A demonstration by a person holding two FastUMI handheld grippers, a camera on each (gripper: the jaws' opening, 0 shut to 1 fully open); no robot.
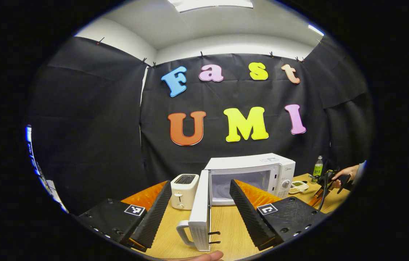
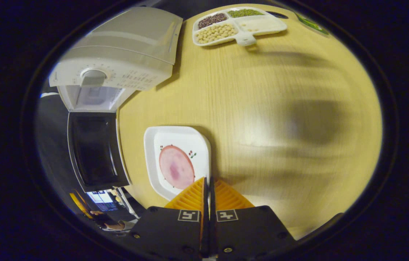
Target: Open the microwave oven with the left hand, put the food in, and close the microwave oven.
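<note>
1. Toaster (image 1: 184, 190), white, stands on the wooden table (image 1: 226, 224) just left of the microwave (image 1: 259, 174); in the left gripper view it shows between the open door and the black cloth wall.
2. Door (image 1: 200, 214) of the microwave is swung wide open toward the camera, seen edge-on, its handle (image 1: 182, 233) on the outer side and two latch hooks on the inner edge; the cavity behind it is lit and shows through the opening.
3. Left gripper (image 1: 199, 212) is spread wide, one finger on either side of the open door, neither finger pressing on it; it grasps nothing.
4. Right of the microwave, a divided tray (image 1: 297, 186) of beans and peas lies on the table, a green bottle (image 1: 318, 167) behind it; further right a hand (image 1: 346, 174) holds the other gripper.
5. In the right gripper view, the microwave sits at the upper left with its door hanging open; the plate (image 2: 177, 159), white and square, carries a pink slice of food (image 2: 176, 172) and lies on the table outside the microwave, beside the door.
6. Right gripper (image 2: 209, 188) is clenched, fingers pressed together, with the plate's near edge just at its tips; whether it pinches the rim cannot be told.
</note>
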